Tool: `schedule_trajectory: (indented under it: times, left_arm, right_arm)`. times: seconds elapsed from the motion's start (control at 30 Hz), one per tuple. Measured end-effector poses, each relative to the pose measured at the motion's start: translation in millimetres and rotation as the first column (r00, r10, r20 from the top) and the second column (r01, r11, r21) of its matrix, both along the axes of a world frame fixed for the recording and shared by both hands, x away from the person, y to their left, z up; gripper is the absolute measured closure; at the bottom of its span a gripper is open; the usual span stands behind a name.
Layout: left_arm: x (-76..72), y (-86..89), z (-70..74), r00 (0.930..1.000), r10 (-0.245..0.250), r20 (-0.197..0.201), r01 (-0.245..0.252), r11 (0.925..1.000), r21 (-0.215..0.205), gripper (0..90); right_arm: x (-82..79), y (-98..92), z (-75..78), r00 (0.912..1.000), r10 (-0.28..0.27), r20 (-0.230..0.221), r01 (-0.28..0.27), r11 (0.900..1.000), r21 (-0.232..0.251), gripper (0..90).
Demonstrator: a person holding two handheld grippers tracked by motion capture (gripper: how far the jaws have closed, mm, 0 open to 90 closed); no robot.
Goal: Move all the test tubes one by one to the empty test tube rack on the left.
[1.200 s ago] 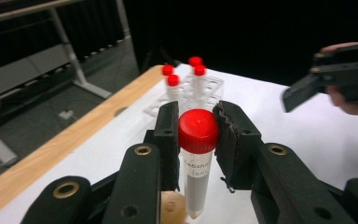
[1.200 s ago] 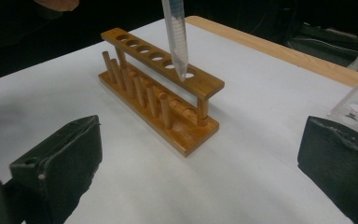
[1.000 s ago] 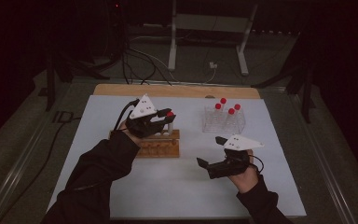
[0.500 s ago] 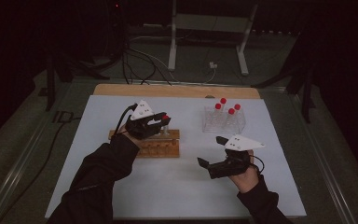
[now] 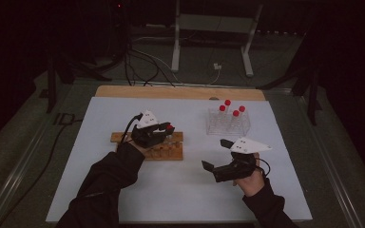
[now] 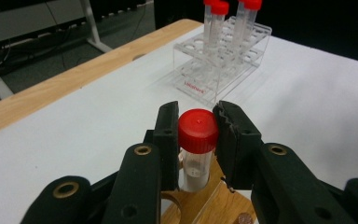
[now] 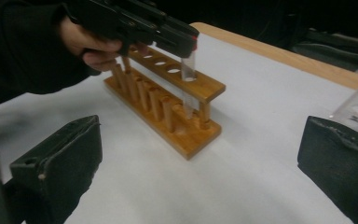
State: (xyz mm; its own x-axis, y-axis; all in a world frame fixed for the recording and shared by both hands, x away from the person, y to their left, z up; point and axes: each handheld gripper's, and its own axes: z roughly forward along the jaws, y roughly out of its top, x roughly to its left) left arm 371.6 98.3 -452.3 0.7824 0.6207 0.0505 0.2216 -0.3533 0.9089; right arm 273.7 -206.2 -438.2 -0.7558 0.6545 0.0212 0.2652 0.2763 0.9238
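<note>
A red-capped test tube (image 6: 197, 144) stands upright, its long axis vertical and its cap up, lowered into an end hole of the wooden rack (image 7: 168, 100) that sits left of centre on the white worktop (image 5: 190, 190). The left hand-held gripper (image 6: 196, 135) pinches the tube just under and around the cap, one jaw pressed against each side. The right hand-held gripper (image 5: 216, 154) hovers near the worktop's front right, its jaws spread wide with nothing between them. Toward the far right corner stands one clear plastic rack (image 5: 228, 122) holding four red-capped tubes (image 5: 231, 109), all upright. There are two racks in all, one wooden and one clear, and five tubes.
</note>
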Motion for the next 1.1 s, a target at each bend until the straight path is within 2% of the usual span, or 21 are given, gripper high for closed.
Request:
schedule_trajectory:
  times: [0.23, 0.37, 0.47, 0.53, 0.57, 0.67, 0.87, 1.0, 1.1]
  left_arm:
    - [-0.2, 1.0, -1.5, 1.0, 0.006, 0.005, -0.006, 0.9999, -0.009, 71.8]
    - [0.7, 1.0, -0.4, 1.0, -0.004, -0.008, 0.004, 1.0, -0.007, 71.6]
    - [0.8, 0.7, 0.9, 0.9999, -0.009, -0.011, 0.009, 1.0, 0.003, 71.3]
    - [-0.8, 1.9, 2.4, 0.9998, -0.017, -0.005, 0.017, 0.9998, -0.005, 69.1]
    - [-1.5, 2.6, 3.9, 0.9999, -0.016, -0.003, 0.016, 0.9999, -0.005, 61.4]
    - [-6.4, 5.8, 9.1, 0.9997, -0.023, 0.003, 0.023, 0.9995, -0.021, 45.5]
    - [-23.3, 13.9, 16.7, 0.997, -0.076, -0.013, 0.076, 0.9969, -0.023, 18.6]
    - [-36.8, 23.5, 18.2, 0.9934, -0.109, -0.037, 0.108, 0.9935, -0.036, 6.9]
    - [-47.7, 30.4, 16.0, 0.9907, -0.128, -0.047, 0.126, 0.9913, -0.037, 1.9]
  right_arm:
    - [0.4, 0.5, 1.3, 0.9991, 0.039, -0.018, -0.039, 0.999, -0.007, 0.0]
    - [0.7, 1.2, 2.3, 0.9982, 0.052, -0.031, -0.053, 0.998, -0.018, 0.0]
    - [1.5, -0.5, 4.7, 0.9984, 0.051, -0.022, -0.052, 0.999, -0.004, 0.0]
    - [3.0, -2.8, 7.3, 0.999, 0.043, -0.007, -0.043, 0.999, -0.001, 0.0]
    - [4.2, -4.3, 9.0, 0.9992, 0.041, -0.003, -0.041, 0.999, 0.004, 0.0]
    - [9.3, -9.4, 14.9, 0.9997, 0.02, 0.013, -0.02, 1.0, 0.001, 0.0]
    - [24.1, -23.9, 25.6, 0.9988, -0.032, 0.037, 0.032, 0.999, -0.004, 0.0]
    - [35.8, -37.6, 29.6, 0.9947, -0.083, 0.06, 0.082, 0.997, 0.011, 0.0]
    - [44.5, -46.9, 28.5, 0.9891, -0.124, 0.08, 0.123, 0.992, 0.008, 0.0]
